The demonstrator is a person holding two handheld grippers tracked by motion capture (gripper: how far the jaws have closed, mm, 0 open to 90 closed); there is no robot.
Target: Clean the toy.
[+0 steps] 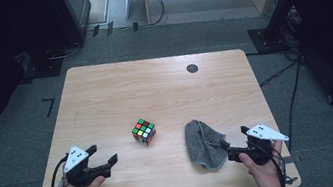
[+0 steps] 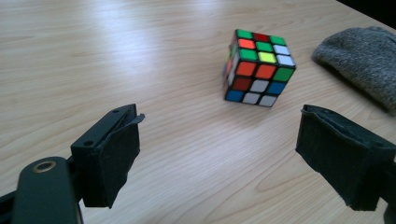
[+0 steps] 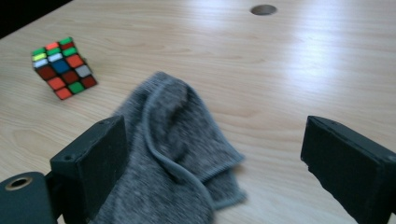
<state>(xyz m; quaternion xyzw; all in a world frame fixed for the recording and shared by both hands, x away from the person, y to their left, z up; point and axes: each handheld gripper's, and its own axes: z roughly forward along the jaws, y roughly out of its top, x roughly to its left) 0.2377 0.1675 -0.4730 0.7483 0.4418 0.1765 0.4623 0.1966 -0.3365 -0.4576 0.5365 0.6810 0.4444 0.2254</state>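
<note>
Now, high view — cloth: a grey knitted cloth (image 1: 203,144) lies crumpled on the counter (image 1: 104,98), well to the right of the puzzle cube (image 1: 143,131).
High view — right gripper (image 1: 230,149): just beside the cloth's right edge, jaws spread, nothing between them.
High view — left gripper (image 1: 105,154): left of the cube and apart from it, jaws spread and empty.
Left gripper view — cube (image 2: 258,67): scrambled coloured tiles, ahead of the open jaws; the cloth (image 2: 362,58) lies right of it.
Right gripper view — cloth (image 3: 175,149): soft, floppy, folded over itself with a stitched hem (image 3: 219,170); the cube (image 3: 62,66) sits beyond it, to the left.
Handling, by judgement: light, limp, not fragile; it will sag and drape, so pinch a bunched fold or the hemmed edge.
</note>
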